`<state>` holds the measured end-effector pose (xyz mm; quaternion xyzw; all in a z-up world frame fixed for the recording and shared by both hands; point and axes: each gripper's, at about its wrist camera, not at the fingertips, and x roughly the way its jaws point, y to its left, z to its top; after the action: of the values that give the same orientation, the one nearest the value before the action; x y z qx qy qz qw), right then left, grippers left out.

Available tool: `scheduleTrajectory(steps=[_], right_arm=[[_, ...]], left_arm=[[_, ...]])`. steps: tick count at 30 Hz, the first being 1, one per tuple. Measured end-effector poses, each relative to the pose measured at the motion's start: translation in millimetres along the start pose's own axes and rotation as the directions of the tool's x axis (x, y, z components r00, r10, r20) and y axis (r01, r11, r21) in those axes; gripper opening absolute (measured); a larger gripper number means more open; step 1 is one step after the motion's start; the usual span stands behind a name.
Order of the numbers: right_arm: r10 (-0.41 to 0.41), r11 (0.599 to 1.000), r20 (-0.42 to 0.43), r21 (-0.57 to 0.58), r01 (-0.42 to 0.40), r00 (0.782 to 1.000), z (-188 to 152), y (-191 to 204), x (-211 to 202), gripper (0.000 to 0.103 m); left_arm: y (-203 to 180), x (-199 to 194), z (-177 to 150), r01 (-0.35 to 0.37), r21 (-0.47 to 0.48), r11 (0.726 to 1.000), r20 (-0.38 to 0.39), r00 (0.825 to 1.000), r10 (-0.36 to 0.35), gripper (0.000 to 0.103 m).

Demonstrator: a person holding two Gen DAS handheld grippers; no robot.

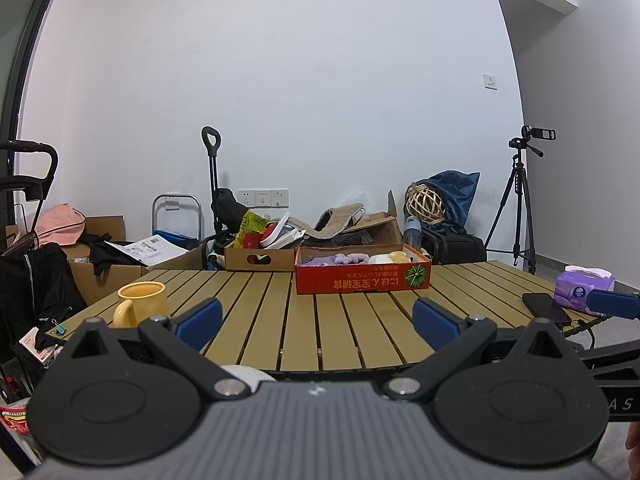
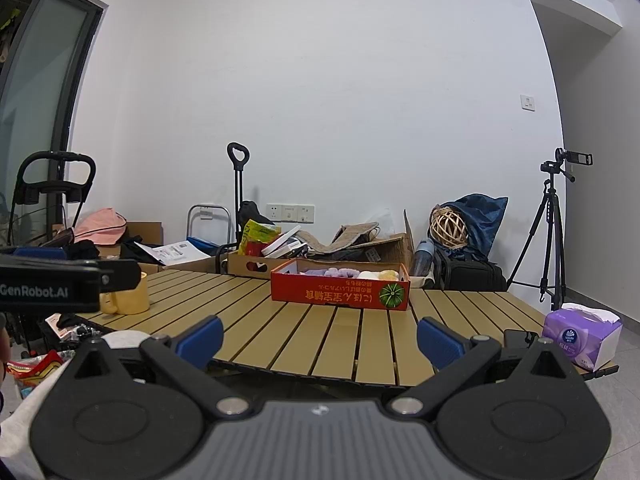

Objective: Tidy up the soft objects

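A red cardboard box (image 1: 362, 279) stands at the far side of the slatted wooden table (image 1: 304, 320). Soft objects lie inside it: purple ones (image 1: 344, 258) and pale yellow and white ones (image 1: 394, 257). The box also shows in the right wrist view (image 2: 340, 292), with the purple soft objects (image 2: 338, 272) inside. My left gripper (image 1: 318, 320) is open and empty, at the table's near edge, well short of the box. My right gripper (image 2: 320, 338) is open and empty, also at the near edge. The right gripper's finger shows at the left wrist view's right edge (image 1: 614, 304).
A yellow mug (image 1: 142, 304) stands at the table's left. A purple tissue pack (image 1: 584, 290) and a black phone (image 1: 546, 307) lie at the right. A brown cardboard box (image 1: 260, 258) sits behind the red one. Clutter, a trolley and a tripod (image 1: 520, 208) stand beyond the table.
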<state>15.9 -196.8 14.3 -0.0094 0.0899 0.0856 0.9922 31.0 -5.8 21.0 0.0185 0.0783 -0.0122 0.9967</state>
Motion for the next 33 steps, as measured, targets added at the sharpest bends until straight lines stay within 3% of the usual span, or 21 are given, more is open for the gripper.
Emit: scheduleTrajectory(steps=[33], right_arm=[[-0.011,1.000,0.018,-0.008,0.011,1.000,6.2,-0.9,-4.4,0.103]], left_arm=[[-3.6,-2.1,5.8,-0.008,0.011,1.000,0.015,1.000,0.007,0.103]])
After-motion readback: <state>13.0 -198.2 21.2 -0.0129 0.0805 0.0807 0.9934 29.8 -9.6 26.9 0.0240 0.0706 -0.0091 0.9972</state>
